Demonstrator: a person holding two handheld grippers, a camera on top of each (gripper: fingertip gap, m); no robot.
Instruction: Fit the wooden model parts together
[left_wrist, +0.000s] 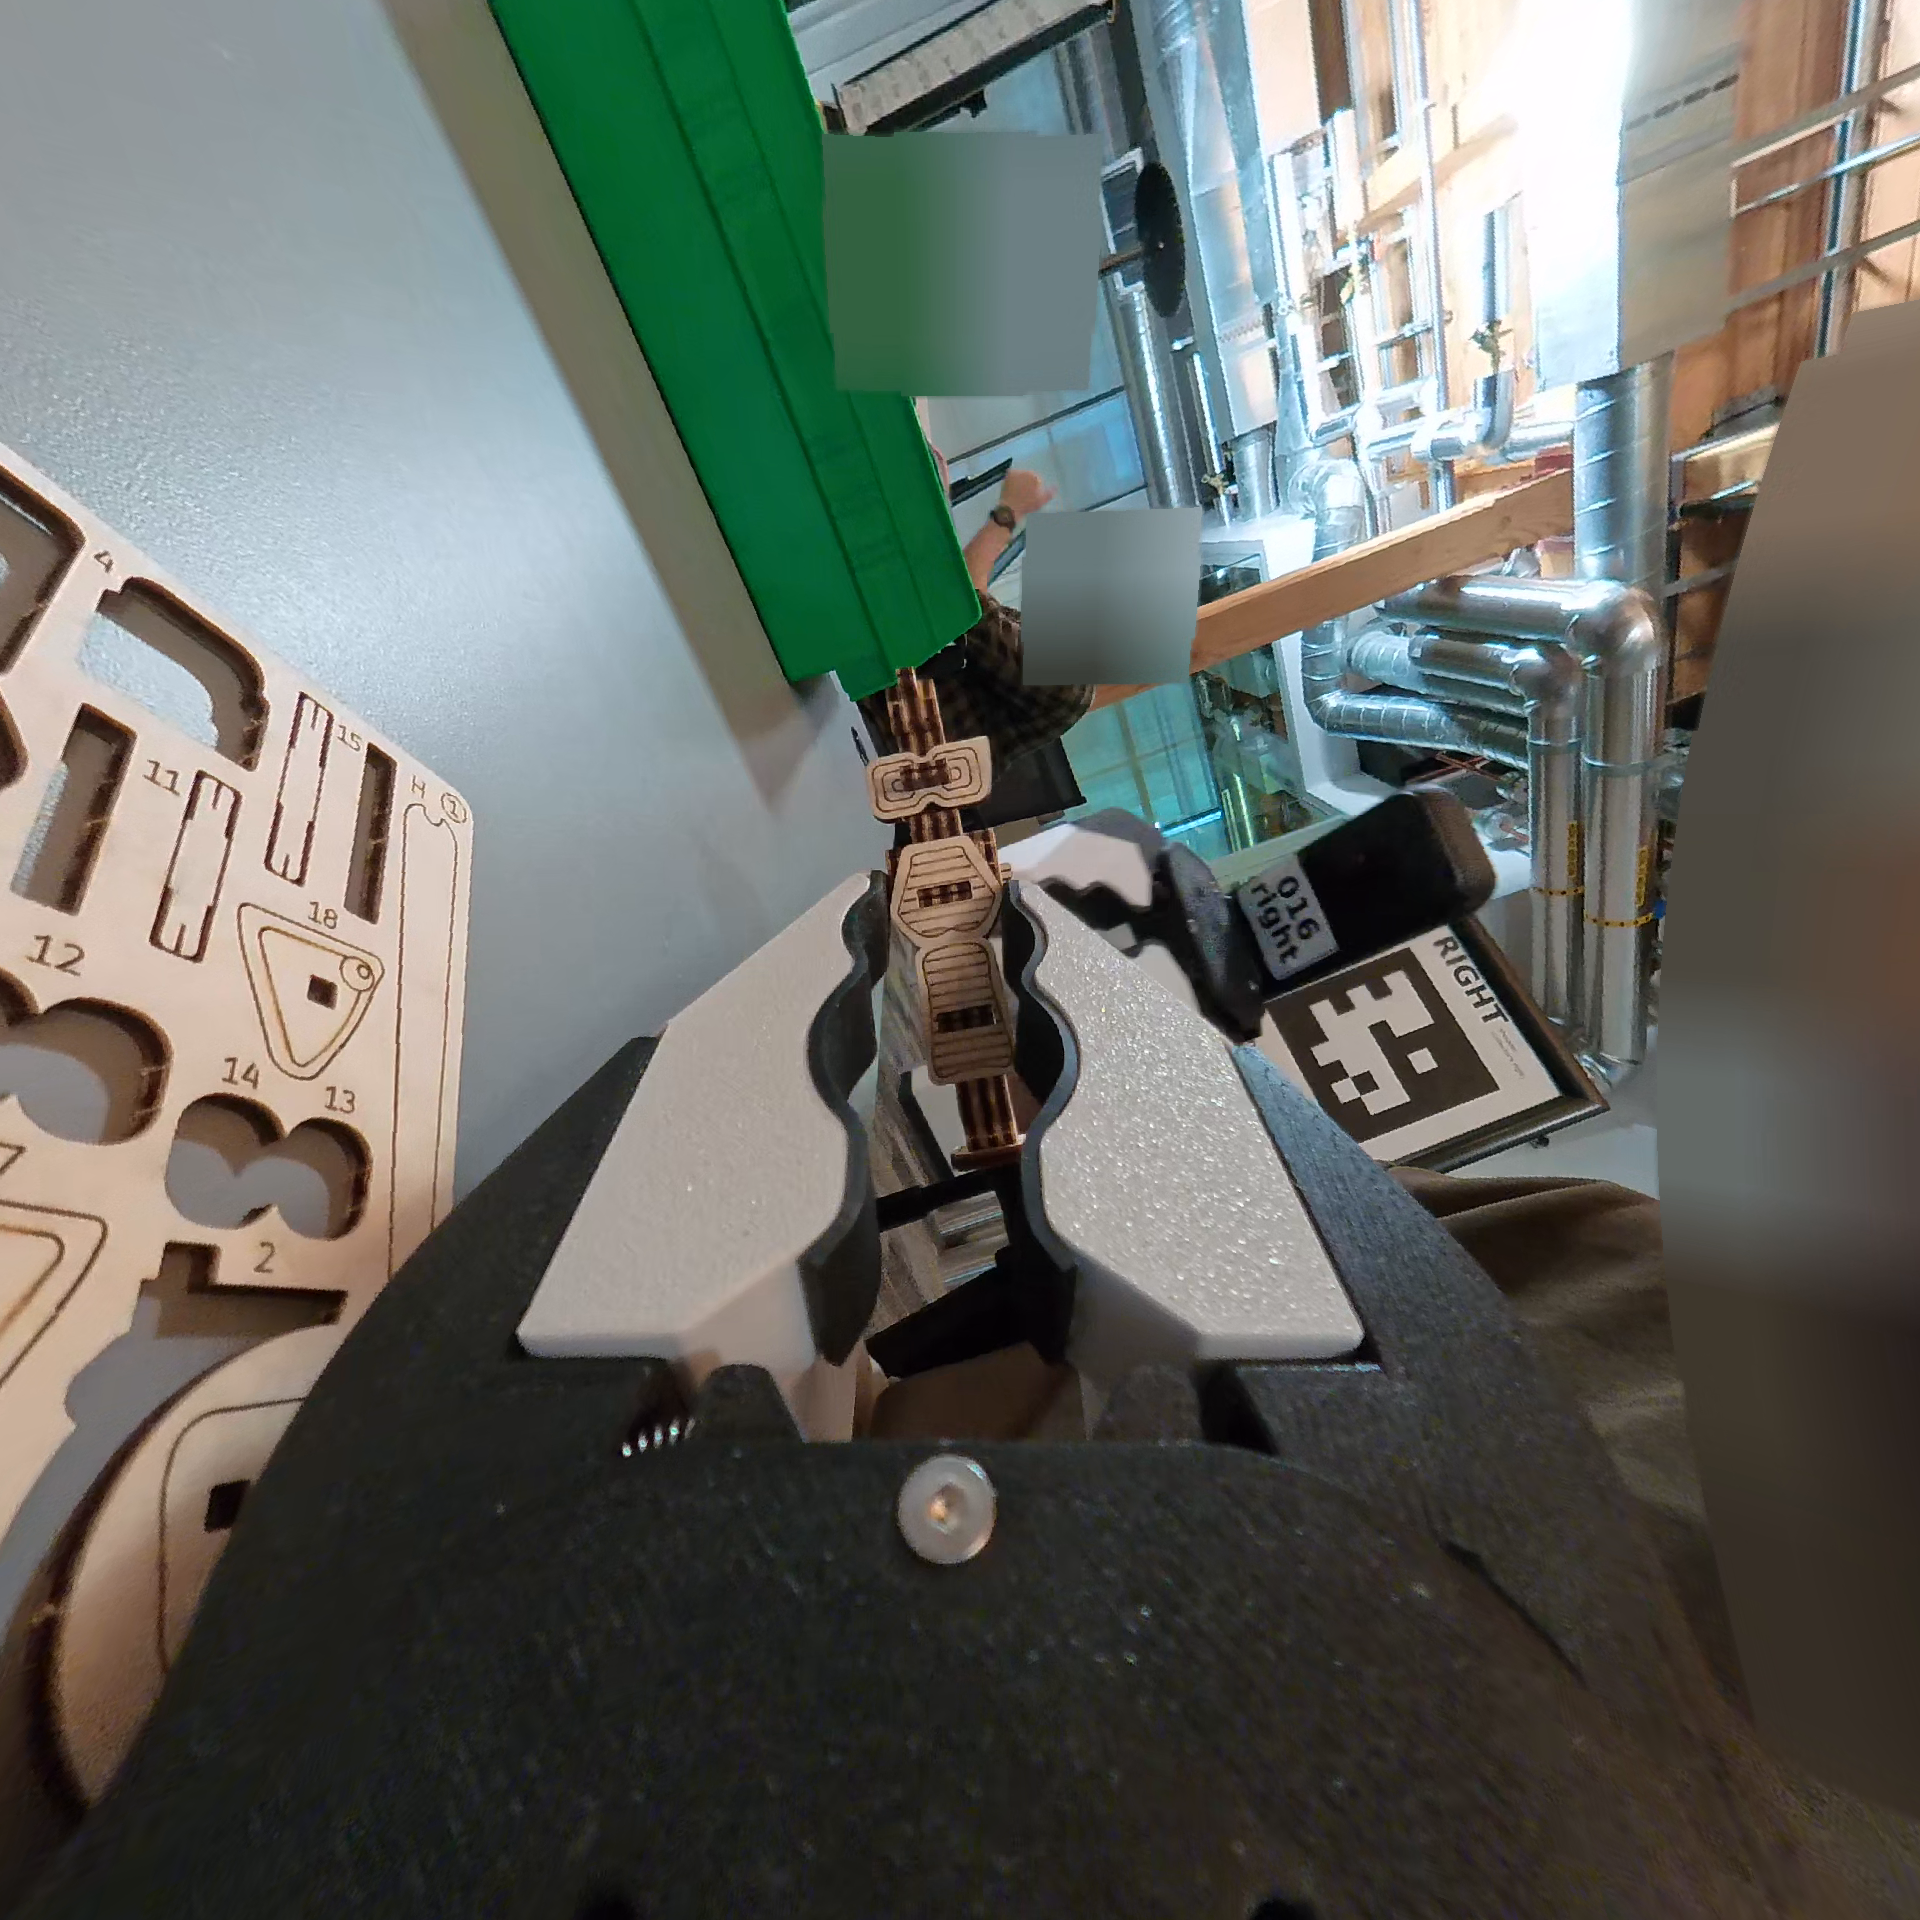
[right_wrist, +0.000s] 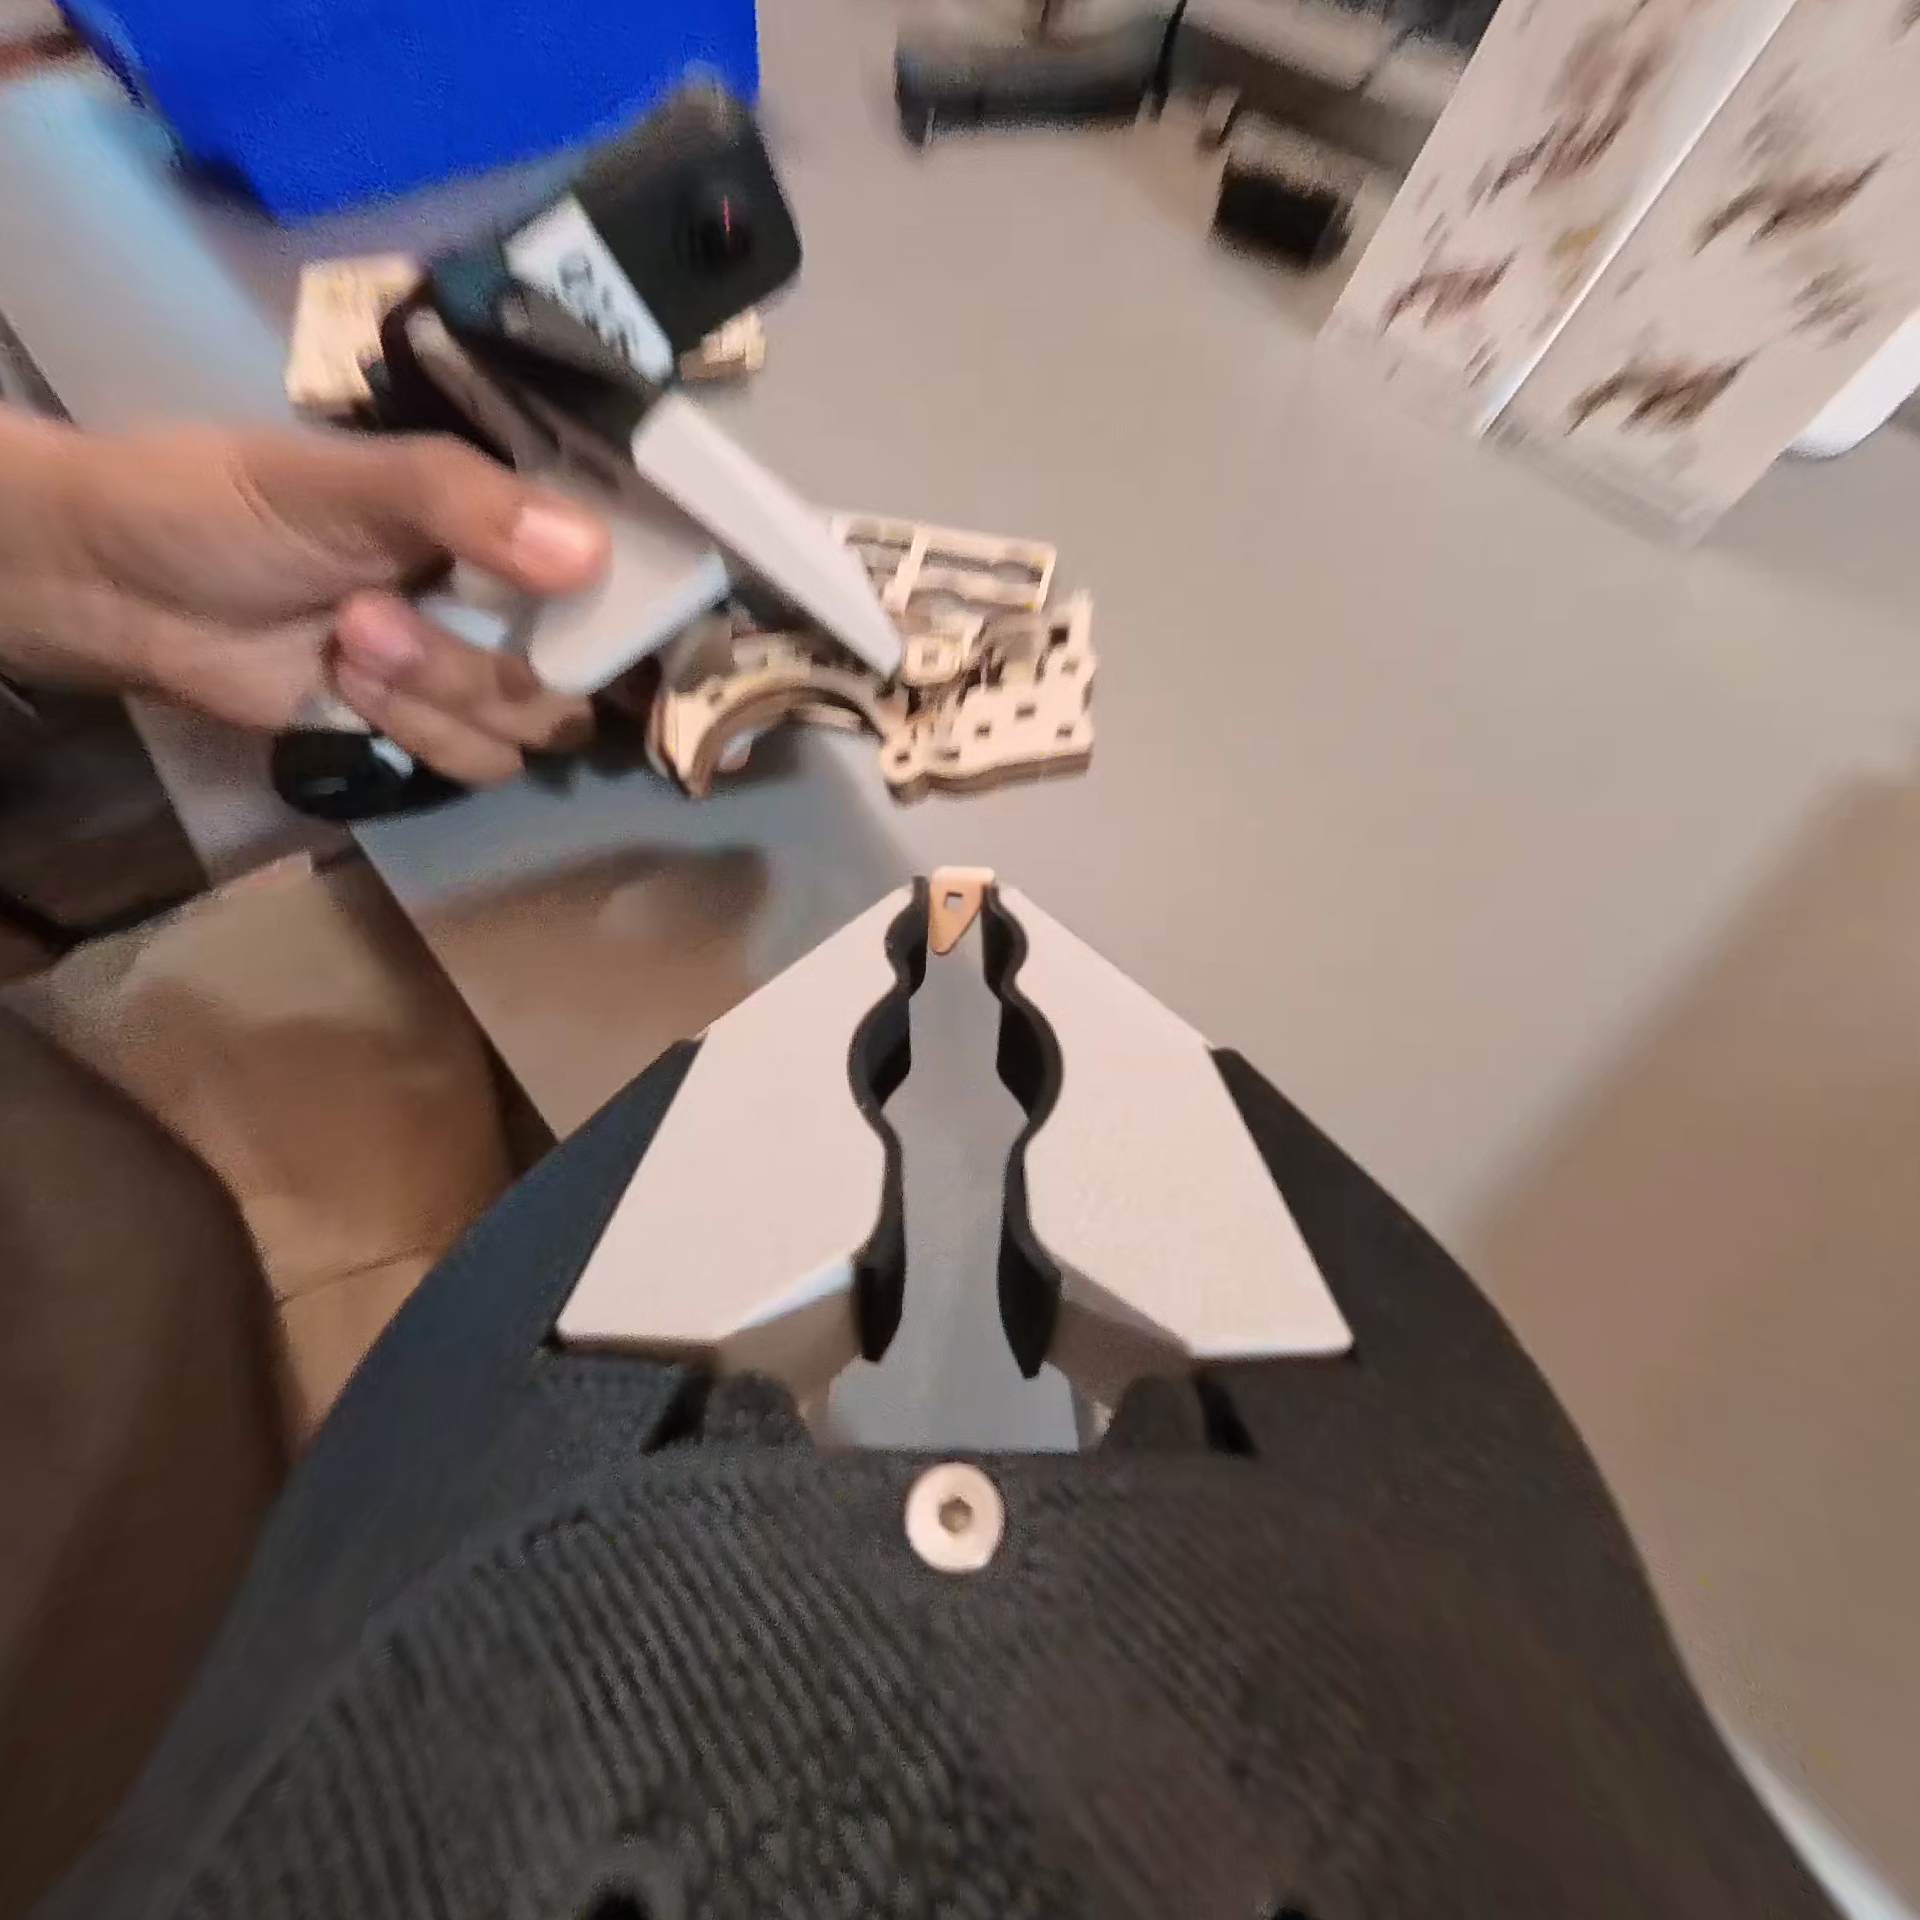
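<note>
Firstly, left gripper (left_wrist: 940, 971): closed on a long wooden strip (left_wrist: 951, 935) carrying three engraved plates, held upright between its fingers; the strip's far end reaches toward a green bin (left_wrist: 748, 312).
Right gripper (right_wrist: 956, 909): pinches a small tan triangular wooden piece (right_wrist: 951, 914) at its very tips, above the grey table (right_wrist: 1299, 675).
Left wrist view only: a punched-out plywood sheet (left_wrist: 208, 987) with numbered cut-outs lies on the table at the left; the right gripper shows just beyond the strip, with a square-patterned marker card beside it.
Right wrist view only: a hand (right_wrist: 260, 582) grips the left gripper, blurred; a part-built wooden model (right_wrist: 935, 665) rests on the table just beyond it, and a blue bin (right_wrist: 416, 94) sits far back.
</note>
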